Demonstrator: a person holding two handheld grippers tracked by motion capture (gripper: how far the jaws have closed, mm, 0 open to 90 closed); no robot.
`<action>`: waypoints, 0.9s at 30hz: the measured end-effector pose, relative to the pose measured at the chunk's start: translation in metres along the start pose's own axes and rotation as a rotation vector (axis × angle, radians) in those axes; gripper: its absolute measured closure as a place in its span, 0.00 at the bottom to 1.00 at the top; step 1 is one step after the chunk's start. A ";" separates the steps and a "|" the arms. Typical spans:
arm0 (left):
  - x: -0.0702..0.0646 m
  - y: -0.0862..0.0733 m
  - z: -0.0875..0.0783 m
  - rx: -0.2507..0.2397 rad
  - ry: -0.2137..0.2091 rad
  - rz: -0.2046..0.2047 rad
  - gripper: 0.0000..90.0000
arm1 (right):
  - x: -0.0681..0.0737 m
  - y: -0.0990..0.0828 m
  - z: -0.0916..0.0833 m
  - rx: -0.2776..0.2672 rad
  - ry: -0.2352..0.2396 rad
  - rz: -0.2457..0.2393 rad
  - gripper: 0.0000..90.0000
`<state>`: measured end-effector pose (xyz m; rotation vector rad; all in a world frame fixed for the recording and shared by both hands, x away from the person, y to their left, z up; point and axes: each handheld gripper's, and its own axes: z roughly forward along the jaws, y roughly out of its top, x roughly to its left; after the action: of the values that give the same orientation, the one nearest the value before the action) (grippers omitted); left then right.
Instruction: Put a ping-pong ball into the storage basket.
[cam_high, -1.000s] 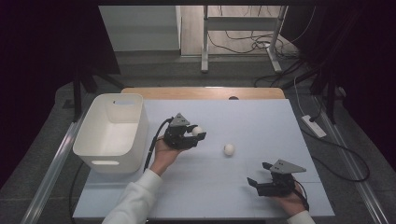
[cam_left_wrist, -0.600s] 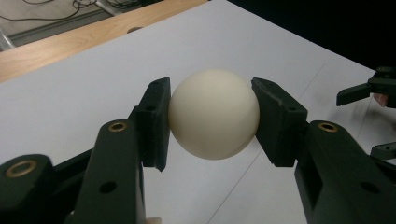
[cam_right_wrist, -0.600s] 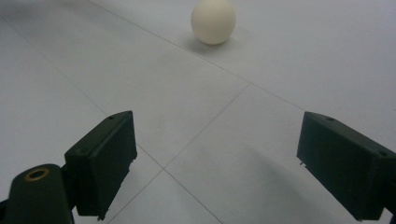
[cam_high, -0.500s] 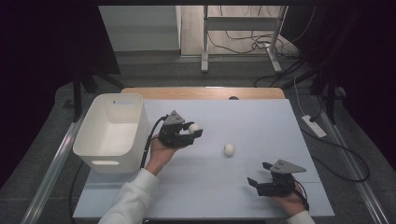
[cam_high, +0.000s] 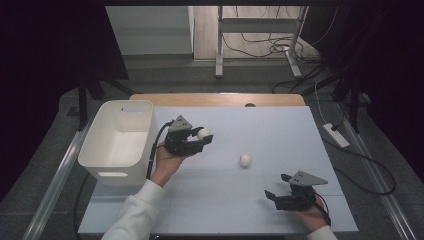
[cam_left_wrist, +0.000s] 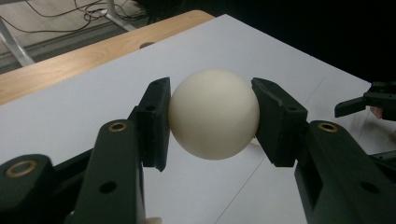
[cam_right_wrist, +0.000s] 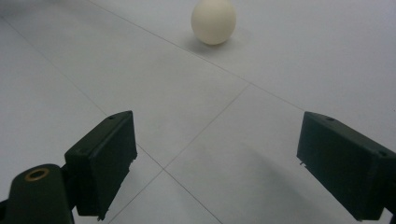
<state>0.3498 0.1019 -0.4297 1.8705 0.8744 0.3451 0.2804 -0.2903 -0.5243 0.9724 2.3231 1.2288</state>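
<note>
Left gripper view: left gripper (cam_left_wrist: 212, 114) clamped on a smooth cream ball (cam_left_wrist: 213, 113), centre frame. Next, judged: carry to white plastic bin (cam_high: 102, 150), centre-left. Right gripper (cam_right_wrist: 217, 158) jaws apart, idle.

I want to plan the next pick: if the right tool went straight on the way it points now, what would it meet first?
Probably the loose white ball on the table. It lies ahead of the open right tool, a little left of the midline, with bare tabletop between; how far off is hard to judge.

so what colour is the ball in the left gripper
Cream white, plain, no markings: ball in the left gripper. Left gripper view shows it best.
</note>
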 end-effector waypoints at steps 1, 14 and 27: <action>0.000 0.001 -0.001 -0.004 0.003 0.003 0.56 | 0.000 0.000 0.000 0.000 0.001 0.000 0.13; 0.003 0.006 -0.011 -0.020 0.021 0.010 0.56 | -0.001 0.000 -0.001 -0.001 -0.001 0.001 0.13; 0.009 0.010 -0.023 -0.040 0.039 0.002 0.56 | 0.000 0.000 0.000 -0.001 0.002 0.001 0.13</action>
<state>0.3466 0.1212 -0.4114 1.8334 0.8853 0.3984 0.2805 -0.2903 -0.5241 0.9721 2.3236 1.2313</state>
